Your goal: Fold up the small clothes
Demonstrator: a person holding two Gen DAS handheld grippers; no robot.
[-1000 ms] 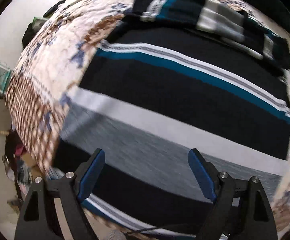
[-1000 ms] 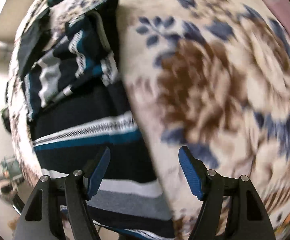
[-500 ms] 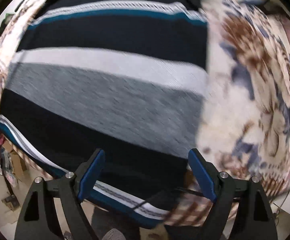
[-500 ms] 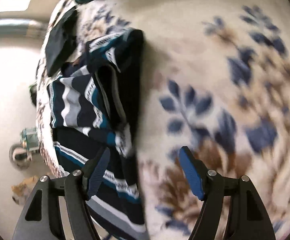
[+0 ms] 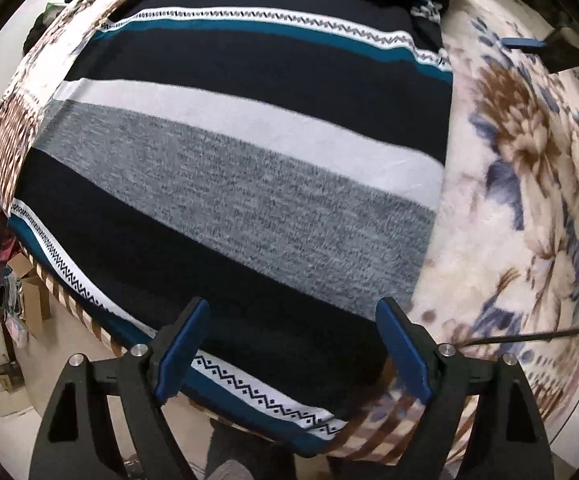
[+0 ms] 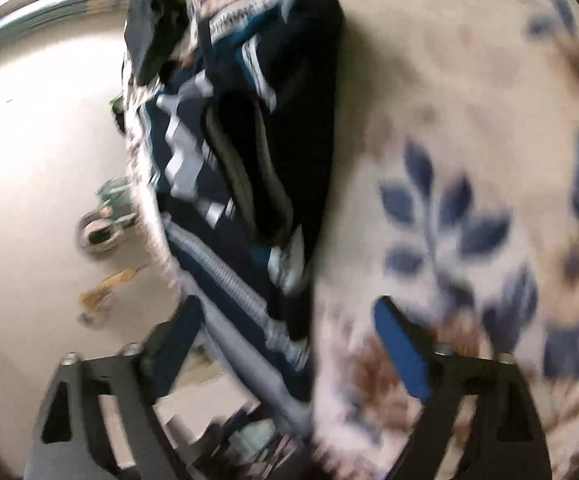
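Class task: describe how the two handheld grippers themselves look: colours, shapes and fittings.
Both match. The left gripper and right gripper each have two black angular fingers with triangular cut-outs, silver screw heads at the joints, and flat blue pads on the inner faces. A thin black cable trails beside the left one.

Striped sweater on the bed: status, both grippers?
Left gripper open, over striped sweater, holding nothing. Right gripper opening, empty, at sweater's edge. Sweater flat on floral blanket. No obstruction.

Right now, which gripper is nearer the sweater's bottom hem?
Left. The left gripper hovers over the striped sweater's hem; the right gripper, opening, is up by its collar.
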